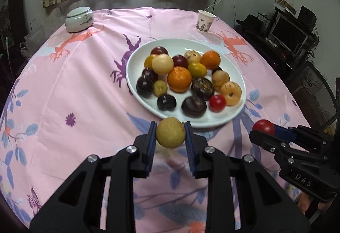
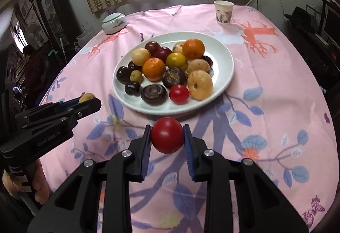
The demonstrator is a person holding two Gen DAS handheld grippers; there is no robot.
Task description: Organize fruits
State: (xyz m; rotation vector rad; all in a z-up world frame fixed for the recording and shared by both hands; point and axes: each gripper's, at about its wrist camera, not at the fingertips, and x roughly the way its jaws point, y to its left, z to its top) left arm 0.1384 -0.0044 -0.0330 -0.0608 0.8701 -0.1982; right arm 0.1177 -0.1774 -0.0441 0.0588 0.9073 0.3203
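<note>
The left claw [image 1: 170, 133] is clamped on a yellowish round fruit [image 1: 170, 132], held above the worktop's near edge just short of the white plate [image 1: 136, 88]. The right claw [image 2: 167, 134] pinches a red tomato [image 2: 167, 135] likewise. Its far finger is hidden behind the tomato in the left view. Fruits heaped on the plate partly cover one another.
</note>
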